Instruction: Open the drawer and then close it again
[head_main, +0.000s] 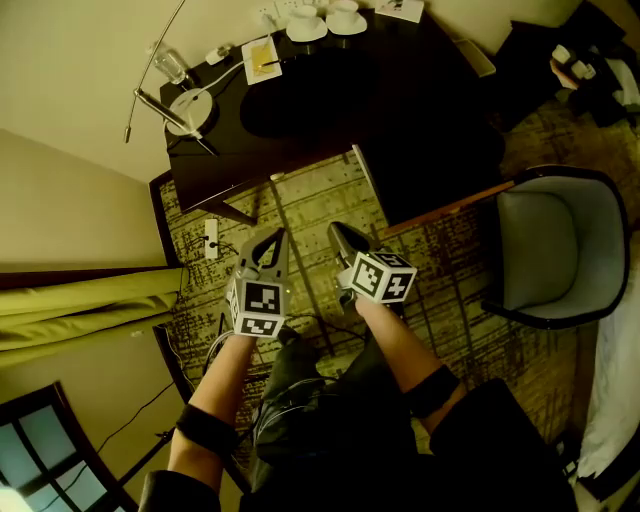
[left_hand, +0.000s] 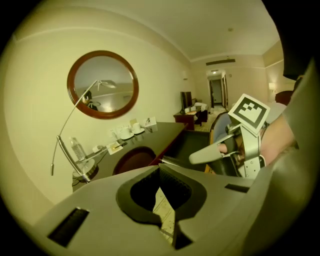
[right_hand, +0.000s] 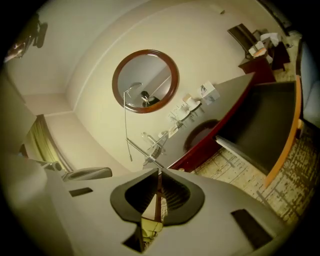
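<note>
Desk (head_main: 400, 110) far edge cut off in head view

This is a hotel room. A long dark desk (head_main: 400, 110) stands against a plain wall under a round mirror (left_hand: 102, 84). It carries cups on saucers (head_main: 307, 22), a water bottle (left_hand: 77, 148) and a thin desk lamp (head_main: 185, 105). An armchair (head_main: 555, 250) stands on patterned carpet (head_main: 320, 200), heavy curtains (head_main: 80, 300) hang beside a window, and a narrow entry passage (left_hand: 218, 92) leads off at the far end.
</note>
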